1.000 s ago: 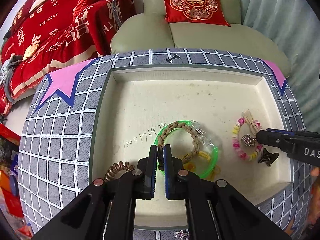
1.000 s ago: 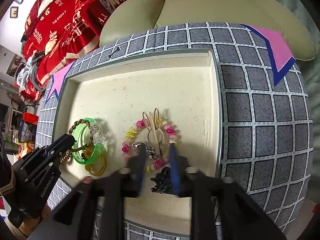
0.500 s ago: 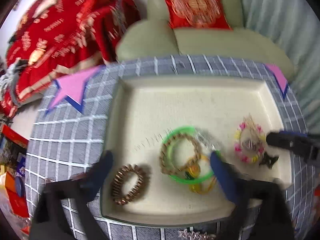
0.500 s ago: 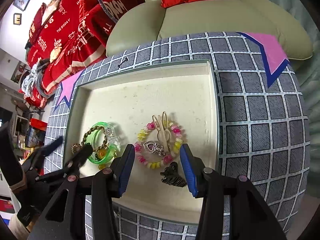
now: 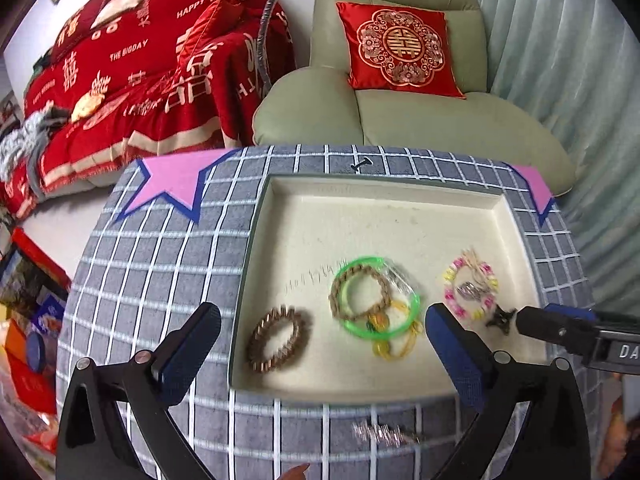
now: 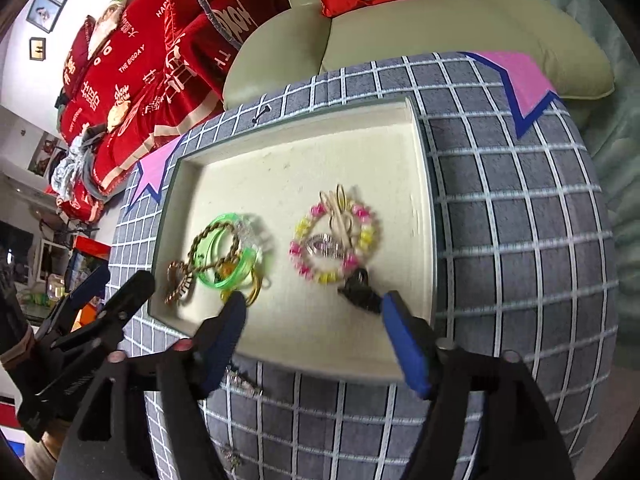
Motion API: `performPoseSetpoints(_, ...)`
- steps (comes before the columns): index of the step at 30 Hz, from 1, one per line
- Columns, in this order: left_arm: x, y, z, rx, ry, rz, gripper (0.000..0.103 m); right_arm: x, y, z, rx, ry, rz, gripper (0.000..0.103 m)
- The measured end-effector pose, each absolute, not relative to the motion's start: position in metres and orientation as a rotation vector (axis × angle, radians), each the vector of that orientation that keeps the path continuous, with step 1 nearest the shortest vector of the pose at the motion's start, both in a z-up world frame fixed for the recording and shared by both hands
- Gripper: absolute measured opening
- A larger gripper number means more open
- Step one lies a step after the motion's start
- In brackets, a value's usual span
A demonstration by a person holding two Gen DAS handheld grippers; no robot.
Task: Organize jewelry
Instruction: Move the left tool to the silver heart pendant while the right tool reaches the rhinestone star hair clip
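A cream tray point(image 5: 360, 208) point(image 6: 304, 152) sits on a grey checked tabletop. In it lie a brown coil bracelet point(image 5: 278, 338) point(image 6: 178, 284), a green bangle point(image 5: 376, 298) point(image 6: 228, 258) with a braided bracelet point(image 5: 360, 290) and yellow pieces, a pink-and-yellow bead bracelet point(image 5: 470, 290) point(image 6: 334, 242) and a black claw clip point(image 5: 500, 318) point(image 6: 360, 292). My left gripper point(image 5: 320, 346) is wide open and empty above the tray's near edge. My right gripper point(image 6: 312, 332) is wide open and empty above the near edge, by the clip.
A small silvery piece point(image 5: 380, 434) point(image 6: 242, 382) lies on the cloth in front of the tray. A small dark item point(image 5: 360, 165) lies behind the tray. Pink star patches mark the cloth's corners. A green armchair point(image 5: 400, 120) and a red blanket stand behind.
My left gripper let go of the braided bracelet, opened wide and drew back. My right gripper opened wider and drew back too. The coil bracelet now shows whole.
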State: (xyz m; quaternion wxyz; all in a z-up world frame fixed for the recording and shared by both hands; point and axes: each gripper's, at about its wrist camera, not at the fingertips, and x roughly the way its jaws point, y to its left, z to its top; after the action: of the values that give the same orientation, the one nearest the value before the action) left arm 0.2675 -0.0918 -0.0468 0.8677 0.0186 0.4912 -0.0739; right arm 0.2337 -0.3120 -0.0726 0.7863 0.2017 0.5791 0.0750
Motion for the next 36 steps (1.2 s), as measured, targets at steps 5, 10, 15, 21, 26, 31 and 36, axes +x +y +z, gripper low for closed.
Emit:
performPoseSetpoints(5,0.239,-0.079,-0.039,0.006,1.043,-0.174,0.103,0.211,-0.309,-0.07,0.453,1.266,0.147,0.082)
performPoseSetpoints(10,0.21,-0.071,-0.042,0.007,1.092,-0.192,0.103,0.186,-0.307,-0.065,0.478,1.258,0.117,0.085)
performPoseSetpoints(15,0.182,-0.065,-0.041,0.066,1.095,-0.172,0.103,0.165,-0.302,-0.064,0.501,1.246,0.106,0.103)
performPoseSetpoints(21,0.16,-0.049,-0.043,0.07,1.13,-0.16,0.103,0.149,-0.285,-0.066,0.463,1.292,0.133,0.103)
performPoseSetpoints(26,0.149,-0.038,-0.053,0.07,1.174,-0.161,0.103,0.144,-0.271,-0.072,0.432,1.342,0.162,0.103)
performPoseSetpoints(31,0.137,-0.027,-0.067,0.05,1.215,-0.157,0.103,0.142,-0.255,-0.077,0.399,1.368,0.187,0.103)
performPoseSetpoints(36,0.119,-0.009,-0.088,-0.003,1.272,-0.132,0.103,0.142,-0.241,-0.085,0.377,1.389,0.221,0.103)
